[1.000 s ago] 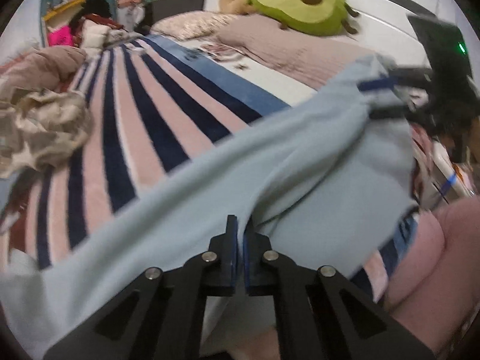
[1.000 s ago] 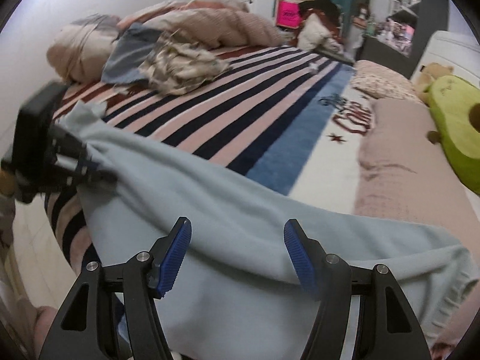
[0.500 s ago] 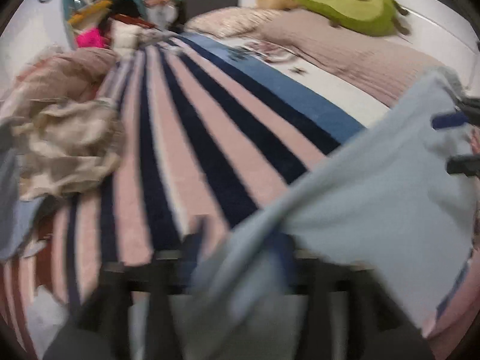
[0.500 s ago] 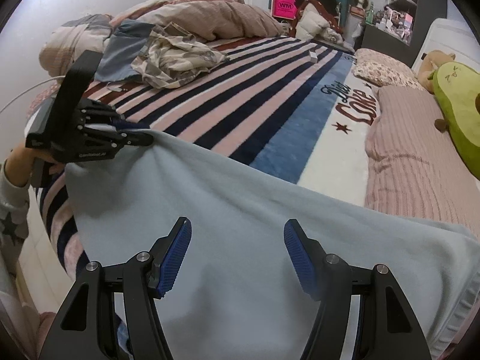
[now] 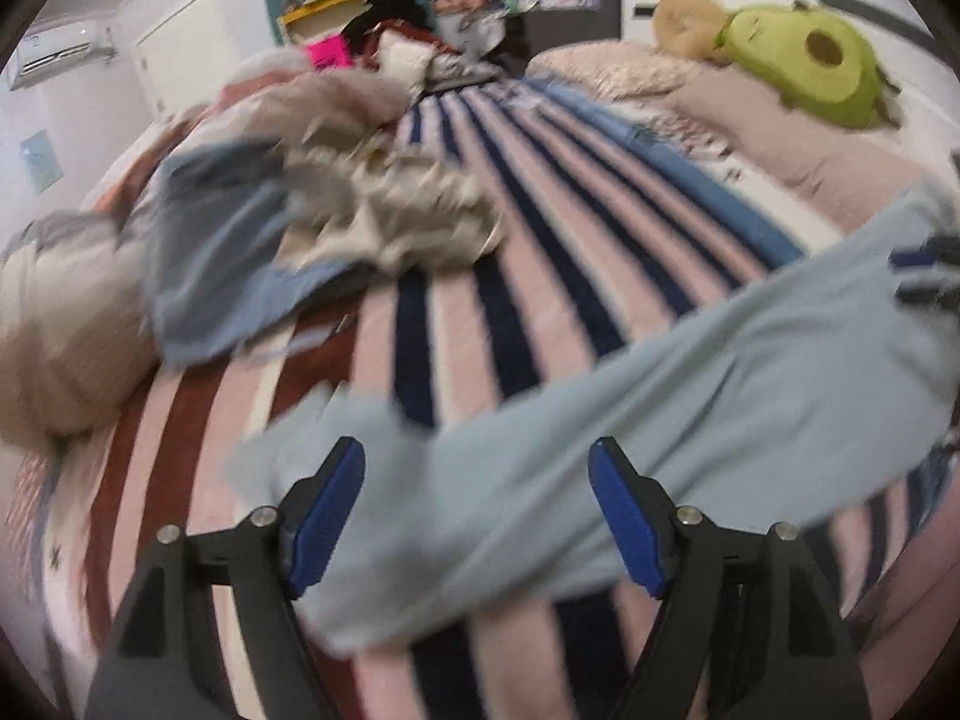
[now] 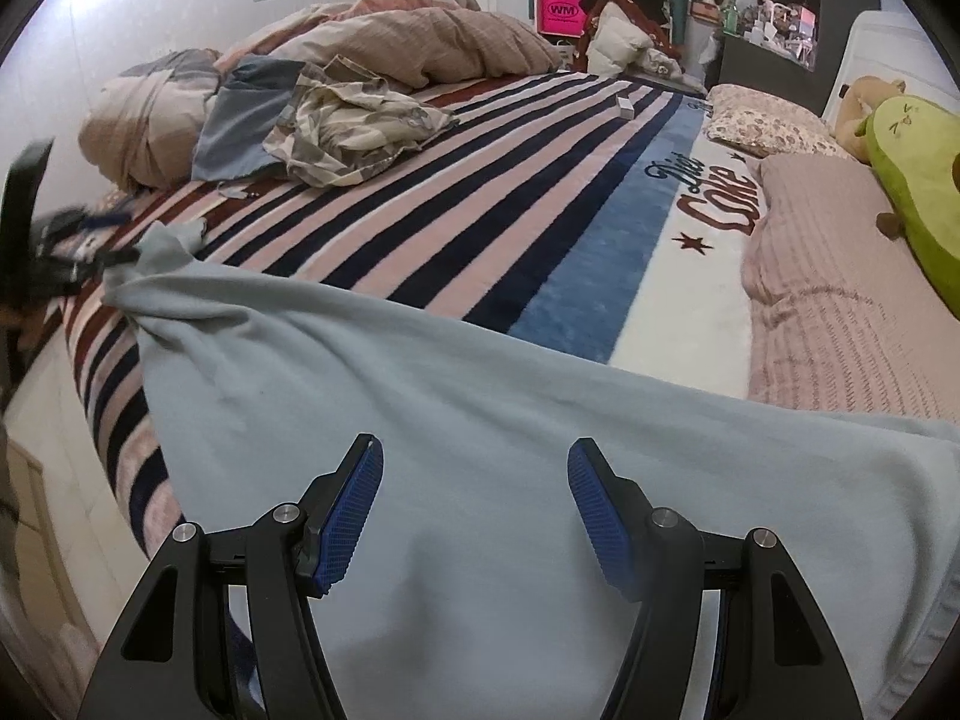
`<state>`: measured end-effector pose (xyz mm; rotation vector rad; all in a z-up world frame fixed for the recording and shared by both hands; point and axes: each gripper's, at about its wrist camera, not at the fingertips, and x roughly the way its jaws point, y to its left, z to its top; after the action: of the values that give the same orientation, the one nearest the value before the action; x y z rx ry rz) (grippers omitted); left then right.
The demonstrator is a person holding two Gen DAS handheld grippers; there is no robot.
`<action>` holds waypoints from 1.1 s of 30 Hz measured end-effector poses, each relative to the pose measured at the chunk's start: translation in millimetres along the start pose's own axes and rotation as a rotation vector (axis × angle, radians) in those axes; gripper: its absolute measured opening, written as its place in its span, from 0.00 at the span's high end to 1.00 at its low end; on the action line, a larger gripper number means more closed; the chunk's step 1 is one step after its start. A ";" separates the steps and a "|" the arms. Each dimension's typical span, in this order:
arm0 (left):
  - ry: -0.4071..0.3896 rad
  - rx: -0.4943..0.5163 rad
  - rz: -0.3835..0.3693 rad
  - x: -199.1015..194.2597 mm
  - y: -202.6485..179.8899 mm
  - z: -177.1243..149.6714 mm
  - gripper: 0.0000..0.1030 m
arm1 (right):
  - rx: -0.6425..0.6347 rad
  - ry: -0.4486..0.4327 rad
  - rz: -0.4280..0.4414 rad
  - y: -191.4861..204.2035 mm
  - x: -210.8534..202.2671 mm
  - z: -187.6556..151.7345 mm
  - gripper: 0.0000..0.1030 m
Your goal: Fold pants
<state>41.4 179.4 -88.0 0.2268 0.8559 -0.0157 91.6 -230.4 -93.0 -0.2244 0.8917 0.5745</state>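
Note:
The light blue pants point(image 6: 480, 396) lie spread across the near edge of the striped bed. In the left wrist view they point(image 5: 660, 372) run from lower left to the right edge. My left gripper point(image 5: 477, 516) is open just above one end of the pants, holding nothing. It also shows at the left edge of the right wrist view point(image 6: 66, 246), beside the pants' far corner. My right gripper point(image 6: 474, 510) is open over the pants, empty. Its tips show at the right edge of the left wrist view point(image 5: 927, 276).
The striped blanket point(image 6: 510, 180) covers the bed. A crumpled patterned garment point(image 6: 348, 120), a blue cloth point(image 6: 240, 114) and a bundled duvet point(image 6: 414, 42) lie at the far left. A pink ribbed pillow point(image 6: 840, 282) and an avocado plush point(image 6: 918, 180) are on the right.
My left gripper was shut on the pants' edge and has opened and let go; the cloth has dropped onto the bed. The left camera has swung left. My right gripper stays open.

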 end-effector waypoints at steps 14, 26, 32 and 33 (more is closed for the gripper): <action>0.047 -0.023 0.165 13.2 11.5 -55.6 0.33 | 0.012 -0.010 0.003 6.9 -3.6 -3.1 0.41; -0.083 -0.087 0.162 -27.8 34.5 -20.0 0.96 | 0.018 -0.033 0.007 8.3 -9.7 -1.7 0.41; -0.109 -0.118 0.162 -41.6 44.5 8.6 0.96 | 0.026 -0.045 0.008 6.9 -15.3 -2.1 0.41; -0.120 -0.119 0.166 -45.1 44.4 11.2 0.96 | 0.026 -0.046 0.006 6.4 -16.0 -2.5 0.41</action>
<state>24.8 217.0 -38.5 0.1827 0.7139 0.1753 78.5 -232.2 -81.7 -0.1849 0.8552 0.5711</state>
